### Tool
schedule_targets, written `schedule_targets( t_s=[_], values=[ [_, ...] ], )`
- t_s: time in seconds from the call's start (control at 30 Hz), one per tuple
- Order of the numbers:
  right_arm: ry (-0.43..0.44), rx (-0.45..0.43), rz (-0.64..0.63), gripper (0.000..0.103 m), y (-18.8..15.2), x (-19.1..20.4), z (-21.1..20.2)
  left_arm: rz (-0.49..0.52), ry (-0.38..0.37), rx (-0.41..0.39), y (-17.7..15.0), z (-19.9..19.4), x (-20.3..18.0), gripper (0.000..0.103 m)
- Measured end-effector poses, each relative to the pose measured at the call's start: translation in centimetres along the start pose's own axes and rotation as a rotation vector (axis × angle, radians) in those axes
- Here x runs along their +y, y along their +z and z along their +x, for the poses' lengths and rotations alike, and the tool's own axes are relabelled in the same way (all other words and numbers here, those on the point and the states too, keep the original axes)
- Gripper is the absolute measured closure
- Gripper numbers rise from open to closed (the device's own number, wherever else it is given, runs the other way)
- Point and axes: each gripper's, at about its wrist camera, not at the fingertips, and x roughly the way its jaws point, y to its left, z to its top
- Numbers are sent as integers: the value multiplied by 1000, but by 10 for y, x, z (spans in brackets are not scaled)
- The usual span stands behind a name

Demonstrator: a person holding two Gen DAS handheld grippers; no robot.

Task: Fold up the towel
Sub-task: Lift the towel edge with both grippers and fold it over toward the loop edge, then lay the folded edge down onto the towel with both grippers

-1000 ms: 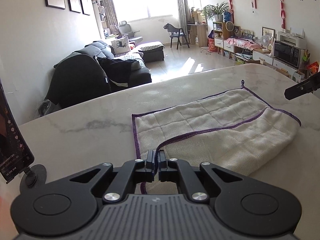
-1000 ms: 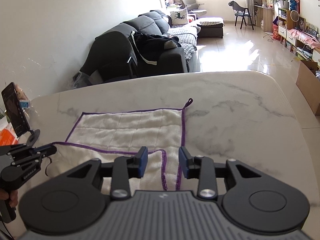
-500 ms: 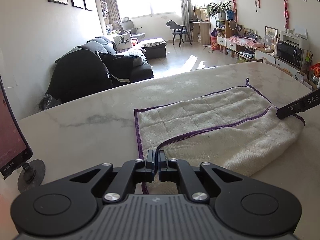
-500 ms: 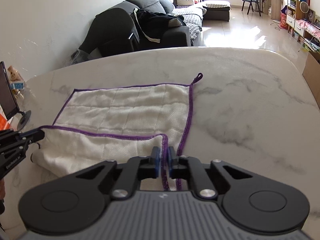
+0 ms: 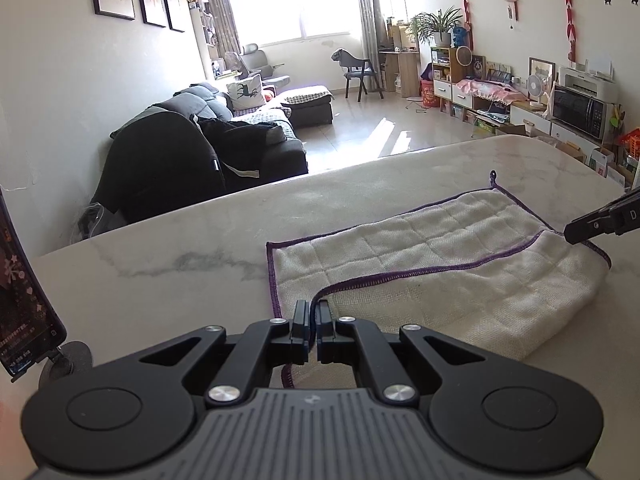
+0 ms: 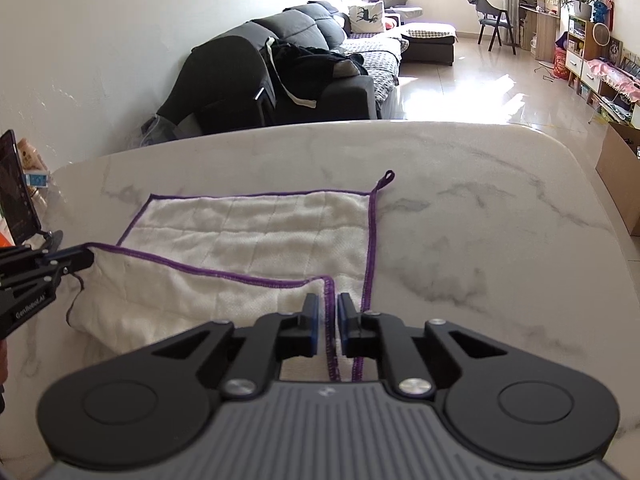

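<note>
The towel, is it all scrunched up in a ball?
No, the towel lies flat on the marble table, with only its near part folded over so the purple edge crosses the middle.

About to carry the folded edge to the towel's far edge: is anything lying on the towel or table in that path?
Nothing visible does: the towel ahead of the flap is bare, and so is the table beyond.

The towel (image 6: 256, 240) is white terry with a stitched grid and a purple hemmed border, and it lies on the marble counter (image 6: 480, 220) with a small purple hanging loop (image 6: 386, 176) at its far right corner. Its near part is doubled over onto the flat layer, so a purple hem runs across the middle and the fold puffs up rounded along the near side. The far layer lies flat and smooth.
</note>
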Motion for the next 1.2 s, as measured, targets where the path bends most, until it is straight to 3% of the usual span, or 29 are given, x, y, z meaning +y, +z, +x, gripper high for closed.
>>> schedule_targets(
  t_s=[0.1,0.2,0.47,0.83,1.2],
  values=[
    [2,4,-5,83,-1,0,2,-2,1,10,-3,0,1,100],
    [2,14,-17,82,-2,2,5,-5,2,23,-6,1,1,100],
    [-10,-8,-52,99,-6,10,1,-16,9,21,-5,2,3,100],
    [-39,-86,-64,99,7,12,-11,-1,29,-26,18,8,6,100],
    [-89,-133,-50,99,22,10,2,19,17,9,43,44,12,100]
  ],
)
